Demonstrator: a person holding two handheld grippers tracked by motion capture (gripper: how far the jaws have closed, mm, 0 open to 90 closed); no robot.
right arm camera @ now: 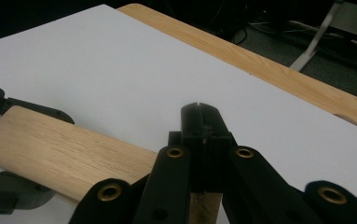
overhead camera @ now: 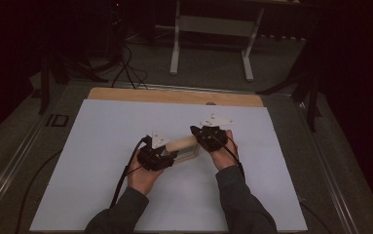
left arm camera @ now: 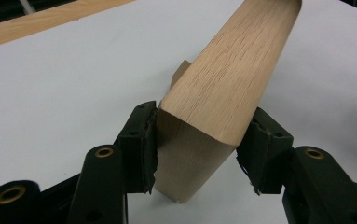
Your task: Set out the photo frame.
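1. Your left claw (left arm camera: 197, 154) stands part open around the near end of the wooden piece (left arm camera: 232, 79): one pad (left arm camera: 143, 144) touches the wood, and the other sits just clear of it.
2. Your right claw (right arm camera: 203, 122) is closed, jaws together, resting at the piece's other end; you cannot tell whether it pinches anything.
3. The wooden piece (overhead camera: 184, 144) spans the gap between both claws, over the middle of the white sheet (overhead camera: 101, 146).
4. That sheet covers the worktop (overhead camera: 174, 96), whose wooden edge shows at the far side.
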